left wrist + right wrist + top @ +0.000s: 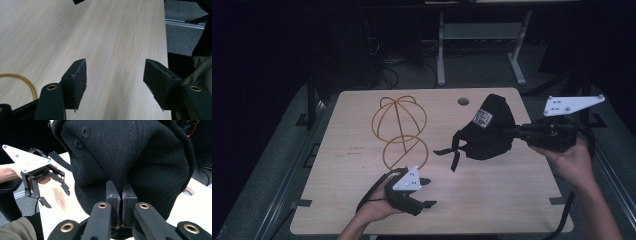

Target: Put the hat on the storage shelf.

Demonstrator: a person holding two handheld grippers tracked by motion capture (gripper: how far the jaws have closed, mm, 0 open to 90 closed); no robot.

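Since scale runs table first: light wooden table (362, 210) with a round grommet hole (463, 101) near the far edge, dark floor beyond. Next down, the black cap (489, 131), lifted off the tabletop at right-centre, hanging from the right gripper (518, 132), its back strap (455, 150) dangling toward the wood. Right gripper view: jaws pinched tight together on a fold of the cap's fabric (120, 170), pads nearly meeting, cloth sandwiched between. Then the yellow wire frame (400, 131), a dome of hoops on a ring base, standing left of centre, well apart from the cap. Smallest: left gripper (428, 192) low near the front edge, just beside the frame's base ring; jaws spread wide with nothing between them, bare wood between the pads (80, 77).

Step in hand, as I read it: carry the cap over and seat it on the wire dome. To do it well, keep the pinch on the crown fabric firm, bring the cap's opening facing down and centred above the dome, lower straight. Free gripper should steady the base ring so the light frame doesn't tip or slide, or spread the cap's rim. Watch the strap snagging a hoop.
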